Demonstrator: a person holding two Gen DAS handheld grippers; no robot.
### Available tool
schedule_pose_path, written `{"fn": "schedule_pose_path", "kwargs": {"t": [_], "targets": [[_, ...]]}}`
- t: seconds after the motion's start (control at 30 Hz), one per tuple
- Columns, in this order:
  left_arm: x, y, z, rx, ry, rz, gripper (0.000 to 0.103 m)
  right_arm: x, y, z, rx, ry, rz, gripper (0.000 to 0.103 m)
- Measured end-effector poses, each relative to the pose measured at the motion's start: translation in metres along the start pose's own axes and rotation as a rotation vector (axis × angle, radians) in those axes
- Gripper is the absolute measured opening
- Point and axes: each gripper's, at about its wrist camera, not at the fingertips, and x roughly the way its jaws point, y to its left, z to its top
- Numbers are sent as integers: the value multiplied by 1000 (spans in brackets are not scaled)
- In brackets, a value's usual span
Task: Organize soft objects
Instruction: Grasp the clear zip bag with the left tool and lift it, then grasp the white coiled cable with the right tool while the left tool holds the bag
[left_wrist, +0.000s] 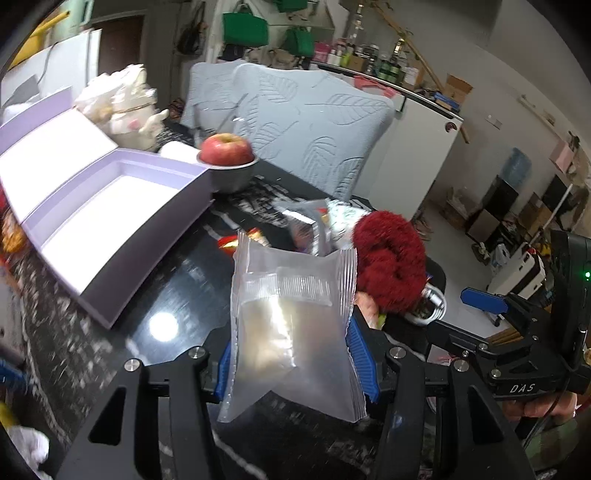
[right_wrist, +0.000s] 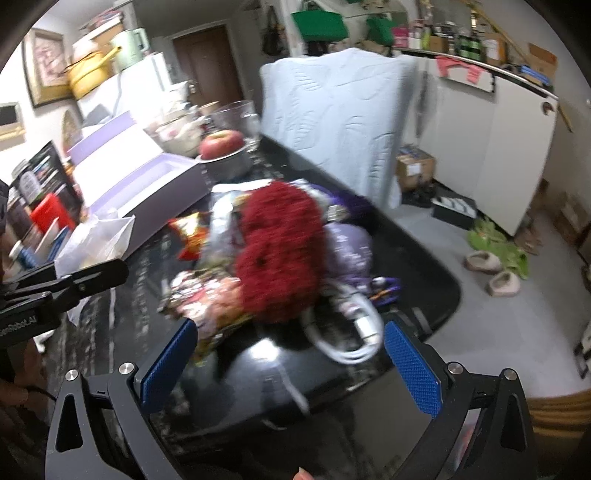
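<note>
My left gripper (left_wrist: 291, 354) is shut on a clear, puffy plastic packet (left_wrist: 291, 332), held just above the black table (left_wrist: 177, 266). Its blue pads press the packet's two sides. Behind it lies a fuzzy red scrunchie-like object (left_wrist: 388, 262) on a heap of snack packets. An open lavender box (left_wrist: 110, 206) with a white inside stands to the left. In the right wrist view my right gripper (right_wrist: 291, 365) is open and holds nothing, just short of the red fuzzy object (right_wrist: 280, 251), the heap of packets (right_wrist: 207, 291) and a white cable (right_wrist: 354, 332).
An apple (left_wrist: 227, 149) sits in a grey bowl (left_wrist: 232, 177) behind the box. Chairs with pale blue covers (left_wrist: 306, 125) stand at the table's far side. A glass bowl (right_wrist: 236, 118) and clutter fill the back left. The table edge (right_wrist: 443, 317) drops to the floor at right.
</note>
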Motion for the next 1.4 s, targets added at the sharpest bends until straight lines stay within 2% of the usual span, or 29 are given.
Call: {"fn": "schedule_pose_path", "kwargs": {"t": [0.1,0.27,0.53,0.73,0.8,0.87,0.93,1.03,1.13,1.4], "targets": [[-7,9,-9,-23,1,17,52,3,7,-4,-8,7,16,96],[-11,16,-21,-54,10,29,52,7,7,-9,-20,3,-43,90],[3,7,-25,-61,27,10,52,25,-17,-16,-29,34,-100,84],[19,-2,-22,-61,52,-1,52,40,-38,-18,13,58,-89,76],[24,-5,-21,-57,61,-5,52,39,-42,-18,11,48,-94,68],[26,-7,-20,-52,65,-8,52,37,-44,-17,16,38,-83,46],[27,-8,-20,-50,69,-16,52,34,-46,-18,32,34,-59,40],[26,-11,-20,-45,69,-19,52,29,-47,-19,38,24,-84,15],[23,-12,-22,-43,66,-27,52,25,-49,-22,47,20,-60,13],[8,-12,-28,-49,37,-19,52,9,-40,-27,40,-24,-76,13]]}}
